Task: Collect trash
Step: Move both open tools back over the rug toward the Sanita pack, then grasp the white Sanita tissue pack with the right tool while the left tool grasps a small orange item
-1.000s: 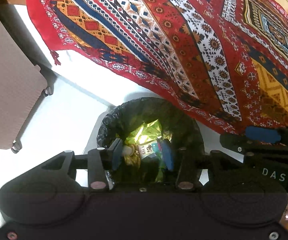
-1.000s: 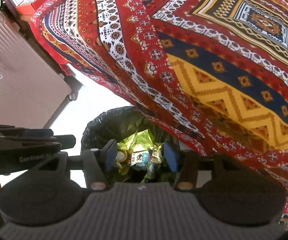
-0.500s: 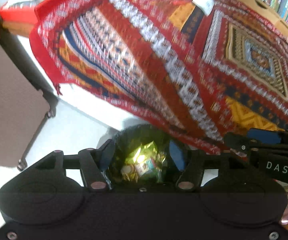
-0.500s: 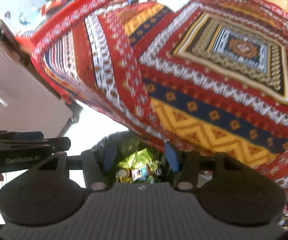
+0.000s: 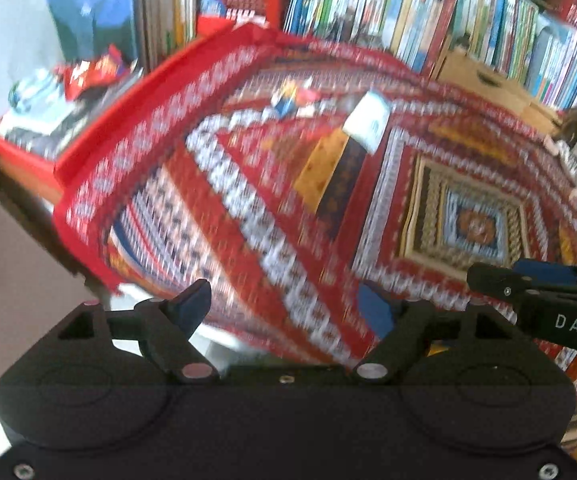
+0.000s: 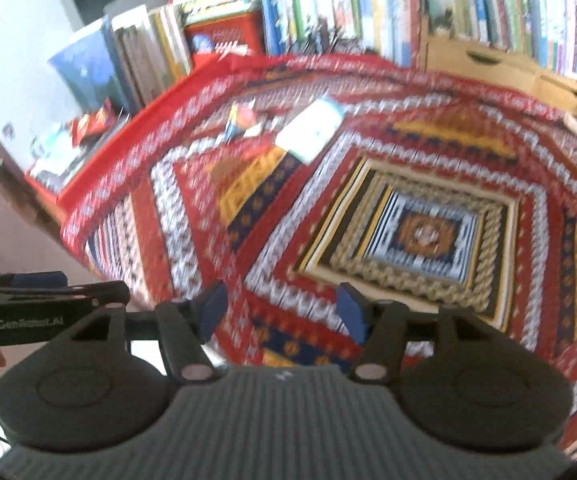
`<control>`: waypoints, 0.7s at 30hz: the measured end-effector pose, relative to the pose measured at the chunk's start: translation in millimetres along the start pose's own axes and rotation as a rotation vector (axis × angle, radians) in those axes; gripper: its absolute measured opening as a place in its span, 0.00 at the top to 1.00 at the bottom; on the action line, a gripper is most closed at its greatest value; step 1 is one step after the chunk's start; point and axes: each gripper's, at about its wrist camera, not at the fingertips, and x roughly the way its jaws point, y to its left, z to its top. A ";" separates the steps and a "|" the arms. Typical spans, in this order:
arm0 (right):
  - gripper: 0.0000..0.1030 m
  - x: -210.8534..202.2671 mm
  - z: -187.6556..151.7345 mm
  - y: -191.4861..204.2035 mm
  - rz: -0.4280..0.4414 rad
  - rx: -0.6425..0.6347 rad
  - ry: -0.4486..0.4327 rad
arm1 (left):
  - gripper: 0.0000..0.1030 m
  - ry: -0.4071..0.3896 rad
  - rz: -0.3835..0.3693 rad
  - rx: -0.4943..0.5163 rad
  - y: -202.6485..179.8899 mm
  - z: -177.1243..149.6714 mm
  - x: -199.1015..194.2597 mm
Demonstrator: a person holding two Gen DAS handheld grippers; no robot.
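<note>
We read both grippers empty, fingers (image 5: pixel 192 306) opening; white rectangular packet (image 6: pixel 310 130) on red patterned tabletop (image 6: pixel 488 152) lies ahead, far-left, nearer the left gripper (image 5: pixel 284 308) than the right gripper (image 6: pixel 280 312).

Both views are bright under daylight, blown out to white at upper left. Heavy motion blur smears the patterned cloth (image 5: pixel 248 208) and bookshelf (image 6: pixel 368 8). Fisheye bending curves the edges; corners are dark. Only the gripper bodies nearest the lens stay sharp.

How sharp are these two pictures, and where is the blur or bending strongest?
Left wrist view: cloth smeared by motion, fingers sharp, books bowed by the fisheye. Right wrist view: same smear on the cloth, fingers crisp, wall washed out.
</note>
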 end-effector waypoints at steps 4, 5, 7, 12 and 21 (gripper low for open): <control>0.28 -5.1 29.7 -13.6 -0.012 0.050 -0.048 | 0.20 -0.049 0.005 0.019 -10.0 31.4 -4.7; 0.27 -5.3 36.3 -17.0 -0.013 0.063 -0.057 | 0.19 -0.057 0.010 0.024 -12.1 38.4 -5.0; 0.26 -3.9 50.6 -23.1 -0.016 0.081 -0.075 | 0.19 -0.079 0.018 0.034 -16.2 53.5 -4.7; 0.26 3.5 83.3 -32.1 -0.026 0.092 -0.105 | 0.17 -0.121 0.026 0.038 -21.9 86.4 -1.8; 0.26 24.4 131.5 -40.7 0.015 0.081 -0.124 | 0.17 -0.141 0.045 0.012 -29.2 135.5 18.1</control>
